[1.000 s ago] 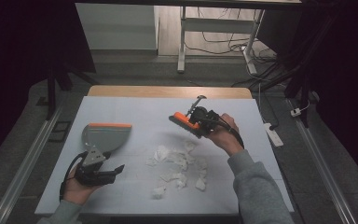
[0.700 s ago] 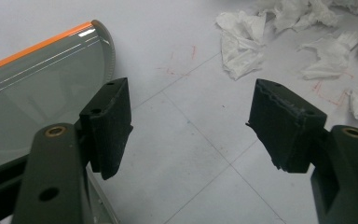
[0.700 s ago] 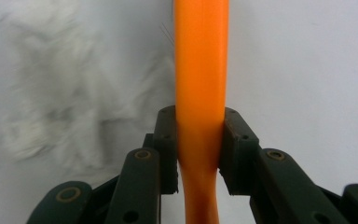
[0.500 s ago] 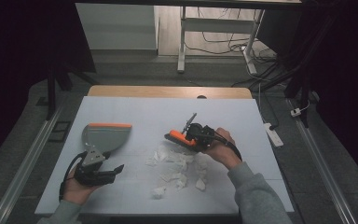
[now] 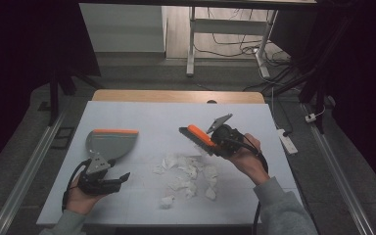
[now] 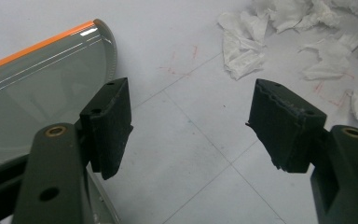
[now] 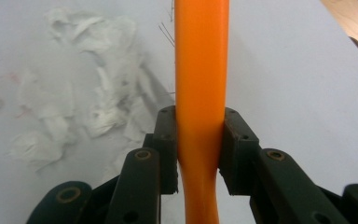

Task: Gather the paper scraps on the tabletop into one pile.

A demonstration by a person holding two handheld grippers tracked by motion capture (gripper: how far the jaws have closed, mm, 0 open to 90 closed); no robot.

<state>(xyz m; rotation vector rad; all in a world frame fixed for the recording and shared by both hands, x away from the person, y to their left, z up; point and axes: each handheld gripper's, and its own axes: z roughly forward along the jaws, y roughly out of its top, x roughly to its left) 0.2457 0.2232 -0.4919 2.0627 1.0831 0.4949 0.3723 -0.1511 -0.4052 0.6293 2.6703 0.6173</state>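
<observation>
White tabletop (image 5: 142, 115) is being used for a sweeping job. At seven o'clock, the left gripper (image 5: 108, 180) is being held wide open and empty just beside the grey dustpan (image 5: 111, 143). Torn paper scraps (image 5: 188, 174) are lying at the centre. At two o'clock, the orange brush (image 5: 197, 137) is being clamped by the right gripper (image 5: 214, 142), which is being brought down and leftward since a second ago, so a sweep toward the dustpan is judged imminent.
</observation>
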